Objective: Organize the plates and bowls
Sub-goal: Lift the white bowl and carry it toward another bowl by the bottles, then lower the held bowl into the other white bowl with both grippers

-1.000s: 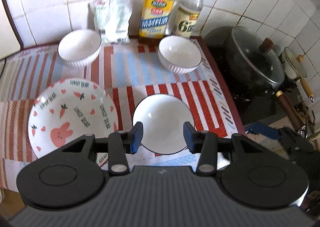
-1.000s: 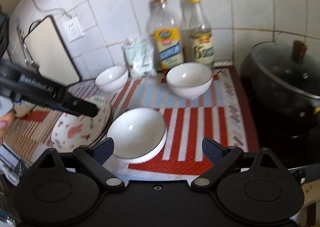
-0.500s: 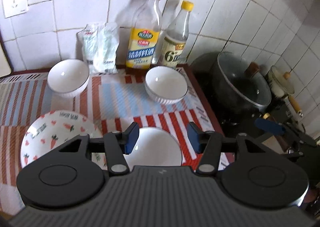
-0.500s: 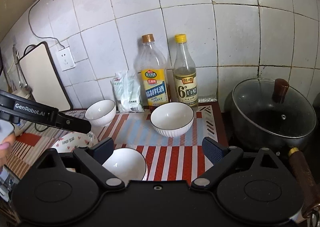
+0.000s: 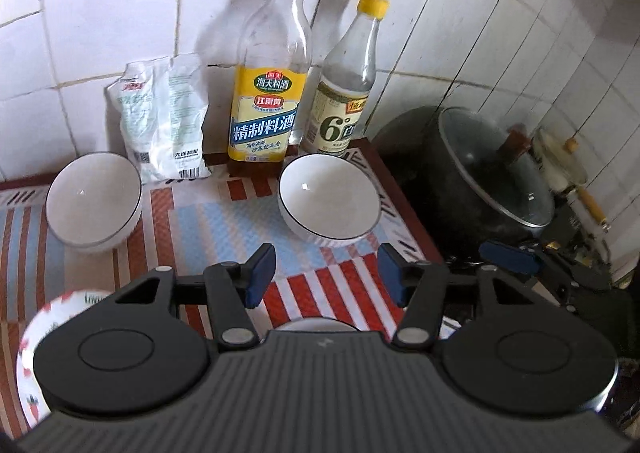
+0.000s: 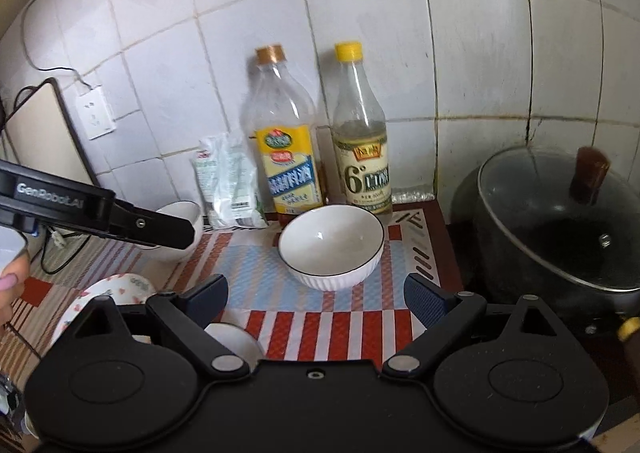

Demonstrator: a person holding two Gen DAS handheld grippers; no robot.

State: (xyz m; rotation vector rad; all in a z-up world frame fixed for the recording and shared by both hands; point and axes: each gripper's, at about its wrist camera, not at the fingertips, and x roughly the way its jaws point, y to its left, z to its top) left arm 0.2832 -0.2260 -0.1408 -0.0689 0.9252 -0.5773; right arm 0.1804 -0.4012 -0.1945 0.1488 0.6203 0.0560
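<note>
Two white bowls with thin dark rims stand at the back of the striped mat: one on the left (image 5: 94, 199) and one on the right (image 5: 330, 199). My left gripper (image 5: 326, 275) hovers in front of the right bowl. Its jaws are opening, with nothing between them. A third white bowl (image 6: 236, 337) and a plate with a rabbit and carrot print (image 6: 116, 289) lie near me, mostly hidden under the grippers. My right gripper (image 6: 318, 295) is open and empty, just short of the right bowl (image 6: 332, 245). The left gripper (image 6: 182, 231) partly covers the left bowl (image 6: 180, 209).
Against the tiled wall stand a yellow-labelled bottle (image 5: 266, 93), a vinegar bottle (image 5: 344, 93) and a white bag (image 5: 164, 121). A black pot with a glass lid (image 6: 560, 229) sits on the stove to the right. A cutting board (image 6: 44, 137) leans at the left.
Both grippers moved forward toward the wall, so the back bowls and bottles look larger. The near bowl and printed plate slid under the grippers. The left jaws spread wider.
</note>
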